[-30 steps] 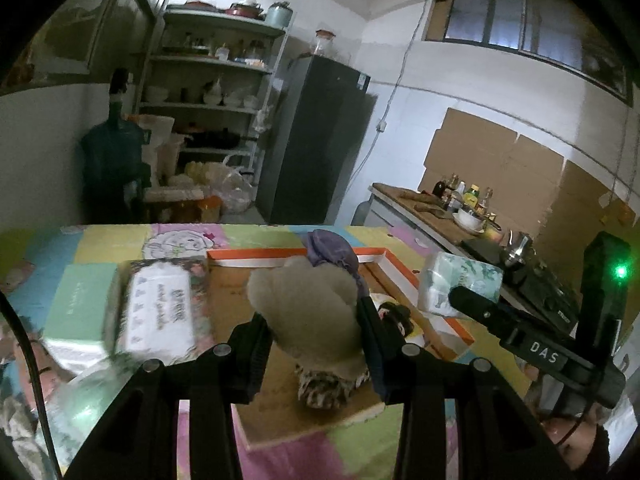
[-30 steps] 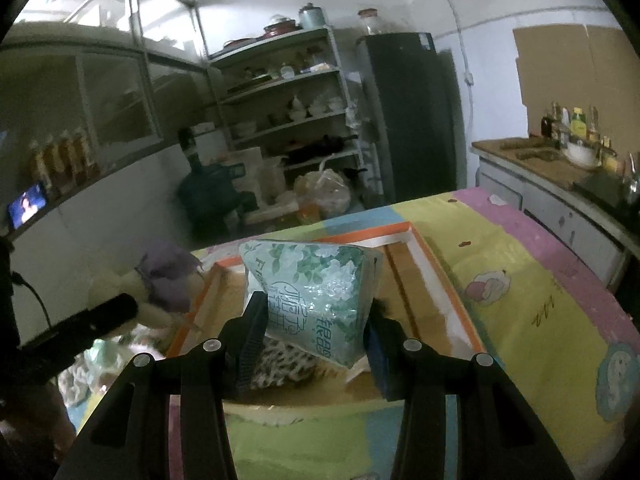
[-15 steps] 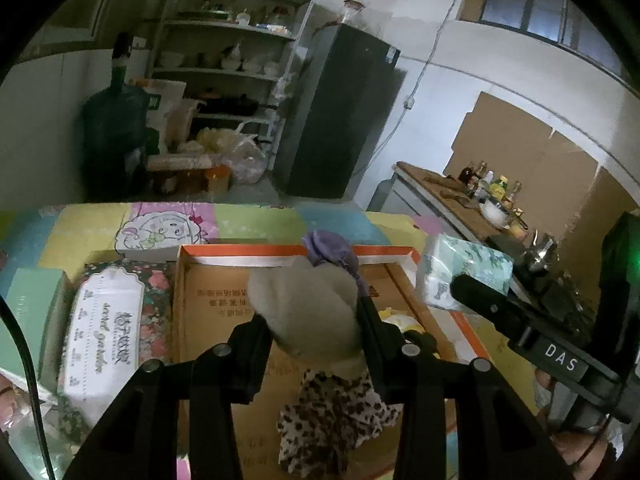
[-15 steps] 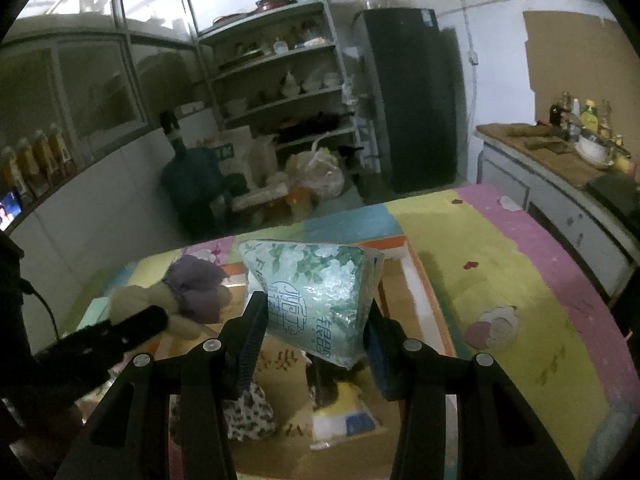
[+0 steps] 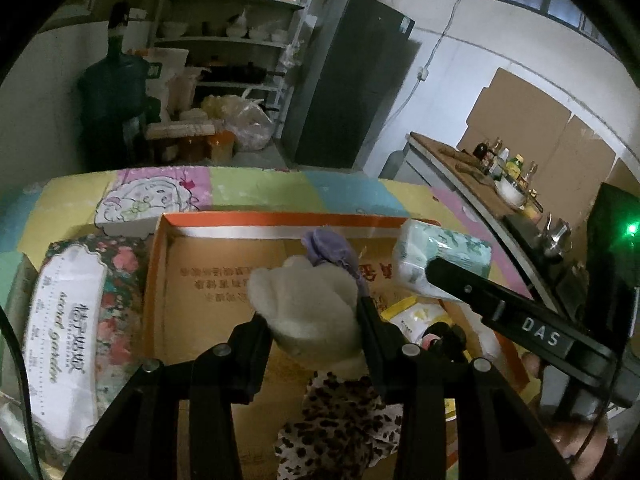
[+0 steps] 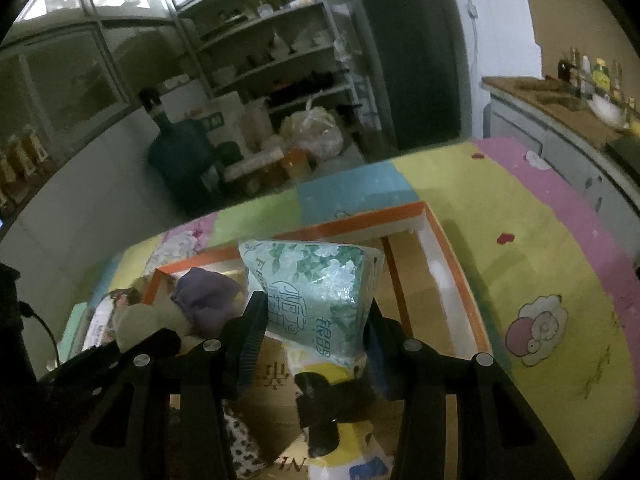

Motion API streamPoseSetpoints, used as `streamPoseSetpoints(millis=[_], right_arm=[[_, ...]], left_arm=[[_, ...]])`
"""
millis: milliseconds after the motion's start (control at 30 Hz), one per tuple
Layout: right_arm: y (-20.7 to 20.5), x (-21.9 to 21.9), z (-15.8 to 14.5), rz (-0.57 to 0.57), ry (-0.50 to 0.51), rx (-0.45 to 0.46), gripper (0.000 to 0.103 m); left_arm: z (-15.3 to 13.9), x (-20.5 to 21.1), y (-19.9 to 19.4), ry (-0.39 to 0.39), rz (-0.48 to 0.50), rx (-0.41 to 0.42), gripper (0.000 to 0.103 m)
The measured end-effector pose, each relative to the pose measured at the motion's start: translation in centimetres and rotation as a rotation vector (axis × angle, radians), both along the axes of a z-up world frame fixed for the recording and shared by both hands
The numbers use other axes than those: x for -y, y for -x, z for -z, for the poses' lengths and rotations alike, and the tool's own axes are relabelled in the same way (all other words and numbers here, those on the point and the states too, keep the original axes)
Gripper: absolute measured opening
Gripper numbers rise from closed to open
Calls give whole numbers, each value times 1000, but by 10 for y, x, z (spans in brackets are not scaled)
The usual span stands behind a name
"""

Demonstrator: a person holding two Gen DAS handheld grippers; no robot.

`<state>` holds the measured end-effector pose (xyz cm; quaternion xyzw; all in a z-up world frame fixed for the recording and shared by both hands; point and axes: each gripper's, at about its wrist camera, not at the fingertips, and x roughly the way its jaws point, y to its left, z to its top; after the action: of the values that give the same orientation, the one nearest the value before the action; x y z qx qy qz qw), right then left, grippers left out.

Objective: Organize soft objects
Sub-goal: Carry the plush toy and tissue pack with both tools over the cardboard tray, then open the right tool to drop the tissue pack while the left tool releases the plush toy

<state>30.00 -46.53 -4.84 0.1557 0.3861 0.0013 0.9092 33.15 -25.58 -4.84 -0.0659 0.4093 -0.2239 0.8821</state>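
My left gripper (image 5: 314,320) is shut on a beige plush toy (image 5: 306,304) with a purple part (image 5: 328,246), held over the orange-rimmed cardboard box (image 5: 256,220). My right gripper (image 6: 316,332) is shut on a green floral tissue pack (image 6: 316,288) above the same cardboard box (image 6: 456,276); the tissue pack (image 5: 436,256) and the right gripper's arm also show in the left wrist view. Inside the box lie a leopard-print cloth (image 5: 344,420) and a yellow and white packet (image 6: 340,436) with a small black object (image 6: 320,404) on it.
A floral wet-wipe pack (image 5: 68,328) lies left of the box on a patchwork-coloured tablecloth (image 6: 540,240). Beyond the table stand shelves (image 5: 236,36), a dark fridge (image 5: 348,88), a water jug (image 5: 112,96) and a counter with bottles (image 5: 504,164).
Both grippers have advanced over the box and tilted downward, each keeping its load. The box floor and its contents now fill more of both views.
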Motion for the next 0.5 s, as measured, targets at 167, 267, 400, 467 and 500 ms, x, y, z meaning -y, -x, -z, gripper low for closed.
streamPoseSetpoints(millis=[167, 267, 400, 467, 500], right_arm=[[-6, 6, 9, 13, -8, -23, 47], [-8, 11, 14, 25, -20, -32, 47], [-12, 13, 21, 32, -26, -59, 47], [-14, 14, 23, 25, -39, -66, 47], [-15, 14, 23, 23, -43, -66, 47]], left_arm=[[8, 6, -3, -8, 2, -19, 42], [12, 7, -6, -4, 1, -38, 42], [17, 7, -8, -13, 1, -48, 42], [18, 7, -9, -19, 2, -52, 42], [19, 8, -9, -22, 9, -55, 42]])
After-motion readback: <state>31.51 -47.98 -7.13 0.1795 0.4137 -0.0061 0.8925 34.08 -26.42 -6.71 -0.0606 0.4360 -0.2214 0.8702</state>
